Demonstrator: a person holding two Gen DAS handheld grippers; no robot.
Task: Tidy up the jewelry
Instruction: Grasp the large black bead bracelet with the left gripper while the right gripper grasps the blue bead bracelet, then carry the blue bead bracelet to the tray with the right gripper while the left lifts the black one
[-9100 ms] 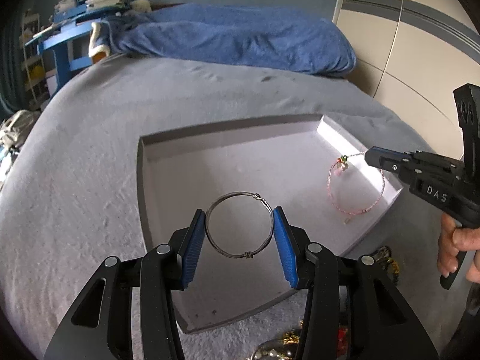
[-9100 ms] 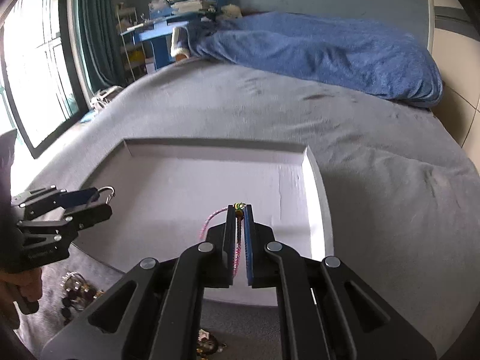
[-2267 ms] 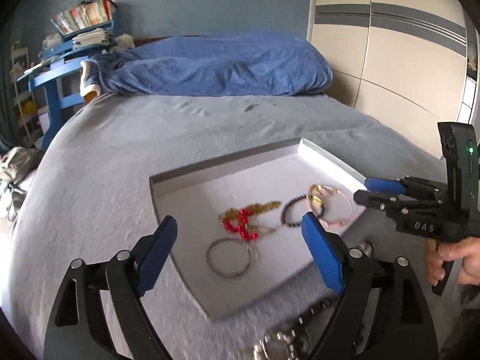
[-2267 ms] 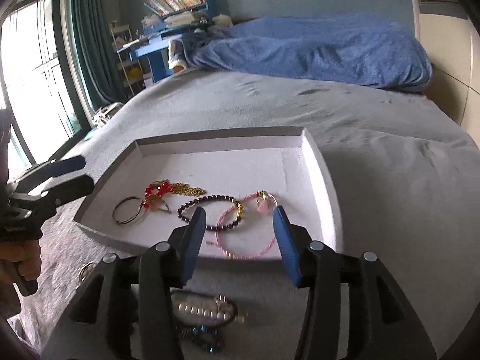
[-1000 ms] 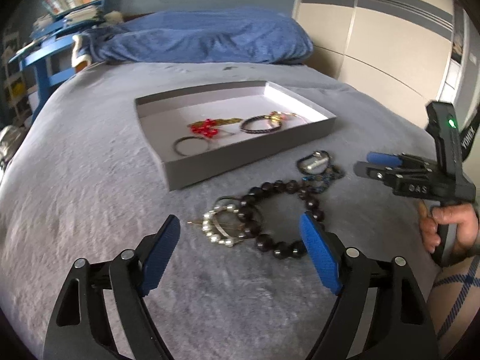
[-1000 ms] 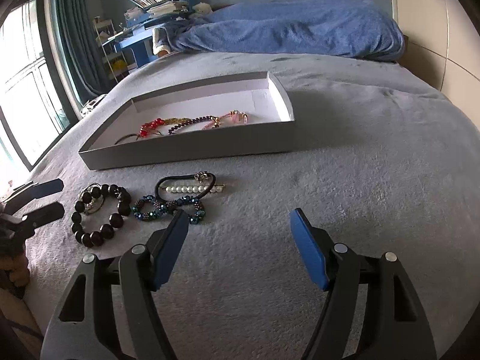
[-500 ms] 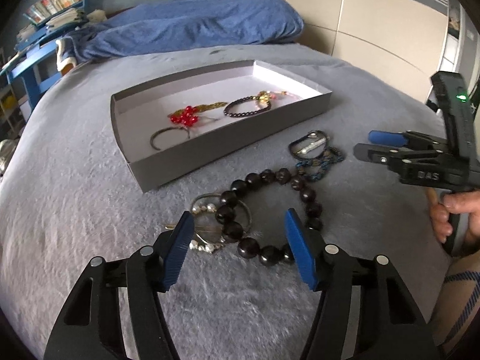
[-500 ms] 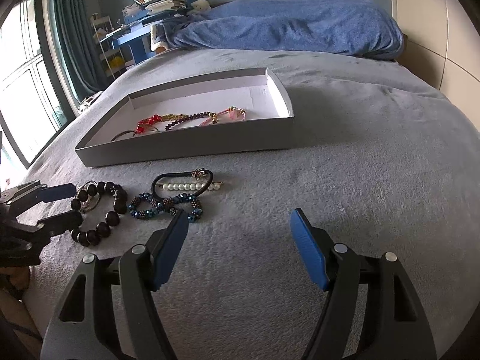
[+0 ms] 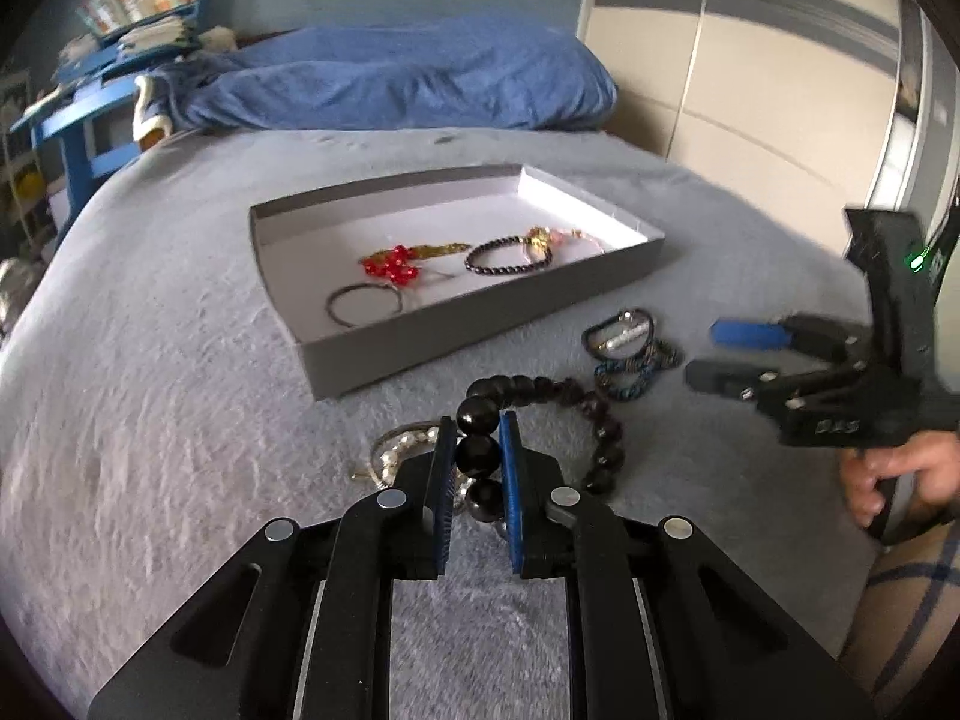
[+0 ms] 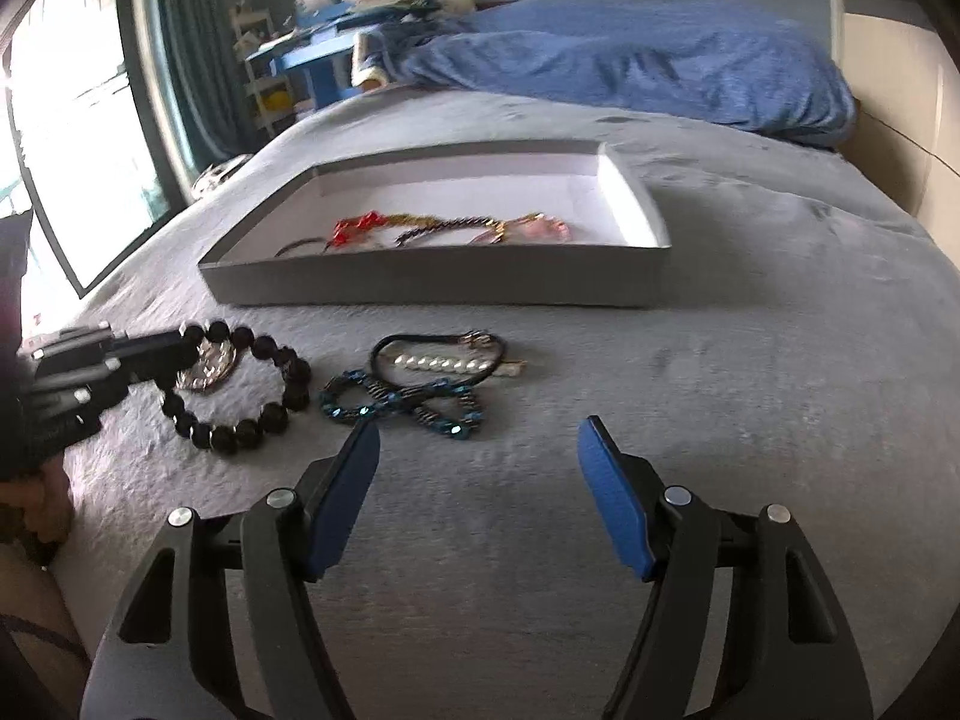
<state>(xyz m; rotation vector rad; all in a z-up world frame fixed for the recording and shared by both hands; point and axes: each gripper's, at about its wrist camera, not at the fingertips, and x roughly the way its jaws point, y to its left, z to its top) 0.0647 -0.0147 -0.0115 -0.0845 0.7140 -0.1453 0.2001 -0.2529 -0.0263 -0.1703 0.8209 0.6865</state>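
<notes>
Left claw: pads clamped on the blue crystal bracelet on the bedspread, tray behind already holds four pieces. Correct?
Not quite. The left claw is closing on the big black bead bracelet, not the blue crystal bracelet, which lies untouched, as the left wrist view shows. The tray part holds.

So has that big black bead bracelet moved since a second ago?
Cannot tell: the black bead bracelet lies at the same spot before the grey box, now pinched by the left tool.
</notes>
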